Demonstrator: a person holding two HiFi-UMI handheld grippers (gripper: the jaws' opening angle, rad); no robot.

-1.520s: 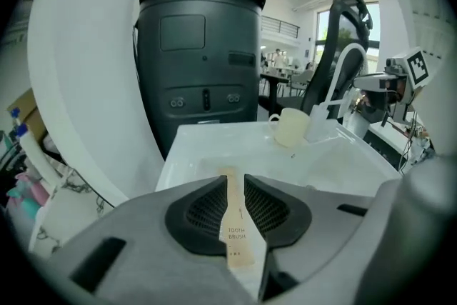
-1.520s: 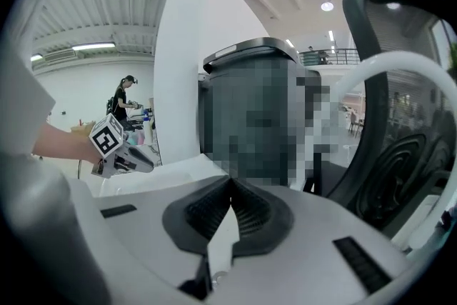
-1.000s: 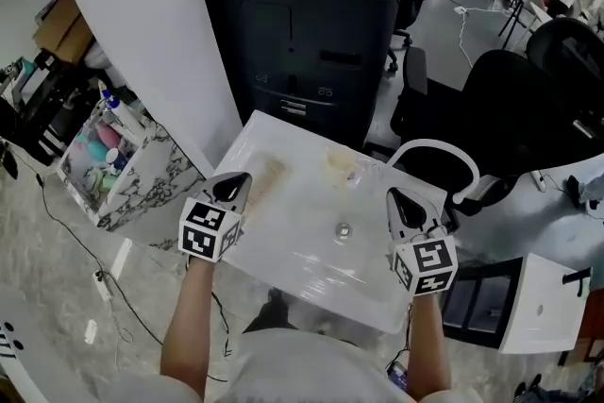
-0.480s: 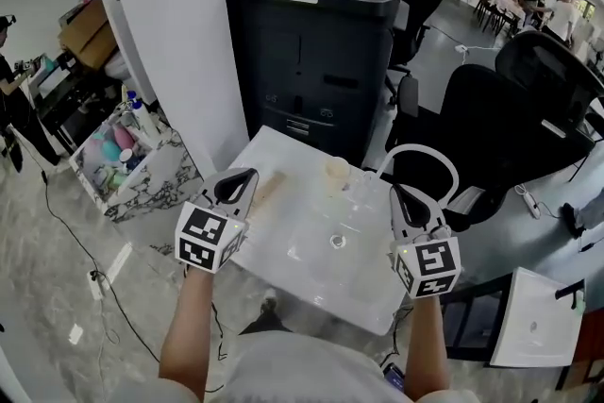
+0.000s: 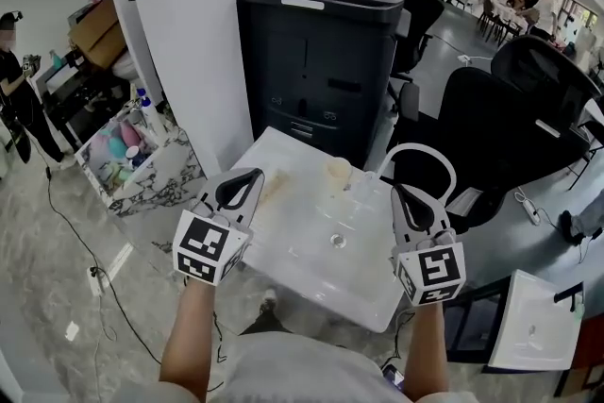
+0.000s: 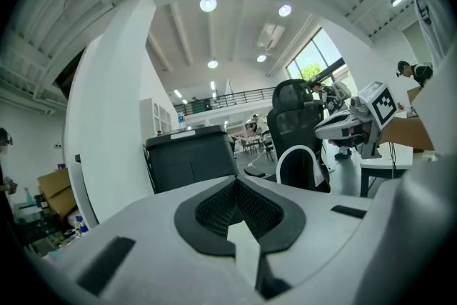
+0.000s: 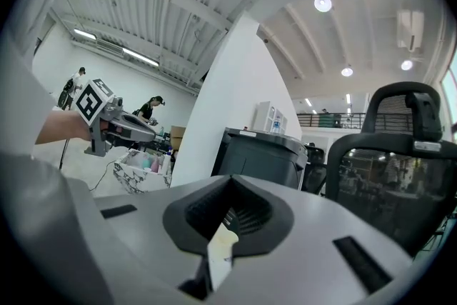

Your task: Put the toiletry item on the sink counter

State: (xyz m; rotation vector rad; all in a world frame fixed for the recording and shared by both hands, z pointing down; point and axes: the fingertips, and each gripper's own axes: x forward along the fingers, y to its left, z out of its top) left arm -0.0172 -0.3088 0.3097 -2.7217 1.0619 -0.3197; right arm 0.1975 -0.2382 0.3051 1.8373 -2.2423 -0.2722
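1. Both tongs are pressed together with nothing pinched. The left gripper (image 5: 238, 188) shows its ribbed pads meeting in its own view, and the right gripper (image 5: 411, 207) shows the same.
2. They hover side by side above the sink counter (image 5: 302, 255), one over each side edge. I cannot tell whether either touches it.
3. On the counter I make out the drain (image 5: 337, 242) and a pale cup (image 5: 337, 171) near the back (I would not call that the task's item with any confidence).
4. The toiletries (image 5: 118, 146) sit in a marble-patterned box (image 5: 159, 182) on the floor to my left, beside the white pillar (image 5: 179, 42) and well apart from both grippers. There is a white bottle with a blue top (image 5: 146, 113) among pastel shapes too small to name.
5. My guess is that these are light plastic containers, smooth and a bit slippery, and likely to give under a hard squeeze. I would open the left tongs, take one round its body below the cap, and keep it upright.
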